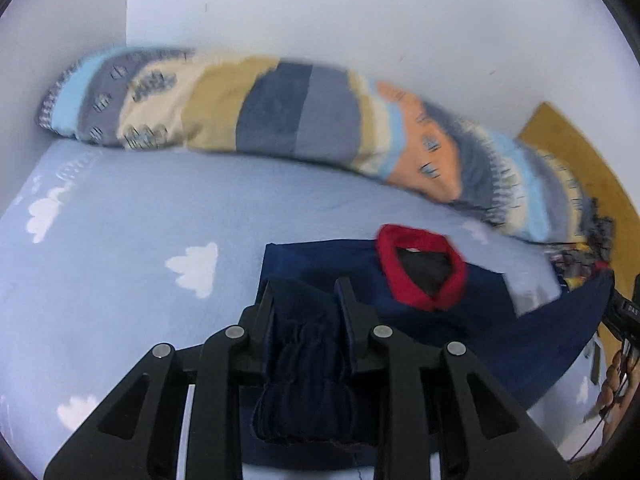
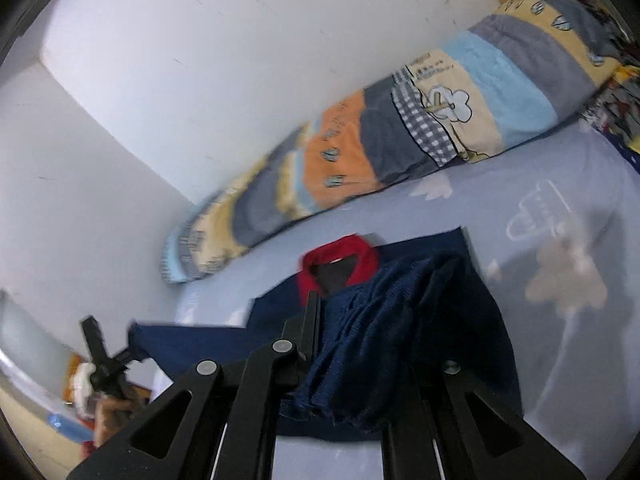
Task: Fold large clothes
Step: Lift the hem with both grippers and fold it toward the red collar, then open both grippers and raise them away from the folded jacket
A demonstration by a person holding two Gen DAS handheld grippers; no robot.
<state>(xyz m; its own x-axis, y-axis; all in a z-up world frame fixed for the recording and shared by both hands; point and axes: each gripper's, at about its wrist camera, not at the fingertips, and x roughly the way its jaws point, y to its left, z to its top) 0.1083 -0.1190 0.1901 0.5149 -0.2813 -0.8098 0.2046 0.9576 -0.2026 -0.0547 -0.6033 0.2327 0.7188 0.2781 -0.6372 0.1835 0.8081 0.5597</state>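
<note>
- Left gripper (image 1: 306,294) points forward over the bed (image 1: 120,240), its jaws clamped on a bunched navy cuff.
- Right gripper (image 2: 372,300) tilts, pinching a fold of the navy sweater (image 2: 420,320).
- Sweater lies on the bed, red collar (image 1: 420,272) towards the patchwork quilt (image 1: 280,116).

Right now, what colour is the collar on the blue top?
Red. The collar shows best in the left wrist view, on the navy top.

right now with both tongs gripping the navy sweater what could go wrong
1. Left tongs pinch only the bunched ribbed cuff; it might slip out mid-fold.
2. Right tongs hold crumpled fabric, so the navy sweater may fold unevenly.
3. The red collar could shift off-centre.
</note>
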